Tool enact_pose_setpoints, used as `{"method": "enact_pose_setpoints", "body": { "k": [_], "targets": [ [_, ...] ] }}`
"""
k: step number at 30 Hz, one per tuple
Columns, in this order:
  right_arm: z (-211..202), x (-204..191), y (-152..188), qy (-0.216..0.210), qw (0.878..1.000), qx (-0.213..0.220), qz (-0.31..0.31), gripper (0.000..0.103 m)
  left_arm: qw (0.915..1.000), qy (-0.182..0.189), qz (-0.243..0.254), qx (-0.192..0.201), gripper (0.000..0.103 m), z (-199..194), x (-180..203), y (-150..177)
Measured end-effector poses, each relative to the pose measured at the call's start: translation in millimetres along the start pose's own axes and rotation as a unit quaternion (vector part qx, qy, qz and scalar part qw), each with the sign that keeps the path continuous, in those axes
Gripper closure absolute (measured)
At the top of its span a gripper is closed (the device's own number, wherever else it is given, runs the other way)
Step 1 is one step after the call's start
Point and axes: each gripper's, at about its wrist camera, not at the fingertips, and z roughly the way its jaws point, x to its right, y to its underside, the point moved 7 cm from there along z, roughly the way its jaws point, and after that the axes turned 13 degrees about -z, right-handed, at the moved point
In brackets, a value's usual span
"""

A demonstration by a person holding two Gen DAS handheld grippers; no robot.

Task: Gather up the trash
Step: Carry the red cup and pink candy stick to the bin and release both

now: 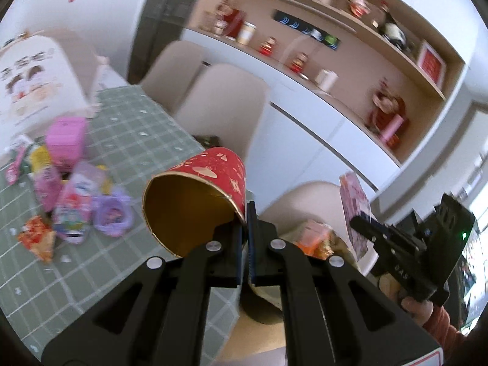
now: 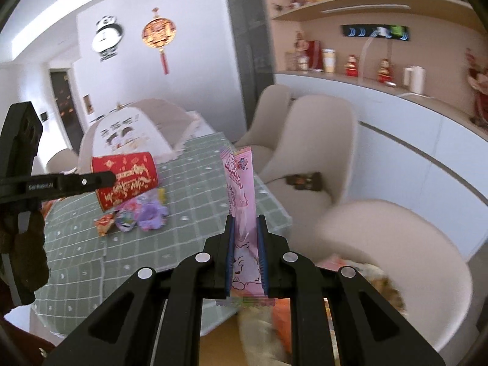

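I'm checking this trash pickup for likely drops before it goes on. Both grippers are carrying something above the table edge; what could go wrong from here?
1. The left gripper pinches only the thin rim of the red paper cup, which hangs tilted; a swing could twist it free.
2. The right gripper holds the pink wrapper by its lower part; the tall, limp top may flop or slip out.
3. The leftover wrappers lie close to the table edge, so a low pass could knock some off.

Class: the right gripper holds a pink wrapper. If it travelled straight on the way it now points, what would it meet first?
Probably the green checked tablecloth near the table's right edge: the right gripper tilts downward with the pink wrapper leading. Depth is unclear; it might clear the edge toward the beige chair.
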Motion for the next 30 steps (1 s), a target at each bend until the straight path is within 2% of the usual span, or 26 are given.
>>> {"method": "enact_pose_setpoints", "body": {
  "k": [4, 12, 17, 22, 26, 30],
  "targets": [
    [-22, 41, 25, 0.032, 0.999, -0.004, 0.029, 0.088, 0.9989, 0.017, 0.028, -0.033, 0.100, 25, 36, 23],
    [-49, 95, 70, 0.062, 0.994, -0.013, 0.090, 0.088, 0.9931, 0.042, 0.074, -0.080, 0.100, 60, 91, 64],
    [-58, 109, 83, 0.070, 0.993, -0.020, 0.094, 0.088, 0.9897, 0.051, 0.083, -0.104, 0.100, 79, 111, 88],
    [-62, 124, 95, 0.072, 0.992, -0.027, 0.097, 0.088, 0.9866, 0.064, 0.064, -0.136, 0.100, 98, 118, 109],
    [-65, 130, 105, 0.070, 0.992, -0.030, 0.103, 0.088, 0.9794, 0.071, 0.074, -0.174, 0.100, 116, 128, 129],
    [-68, 131, 115, 0.066, 0.992, -0.031, 0.108, 0.088, 0.9810, 0.058, 0.075, -0.169, 0.100, 138, 133, 135]
  ]
}}
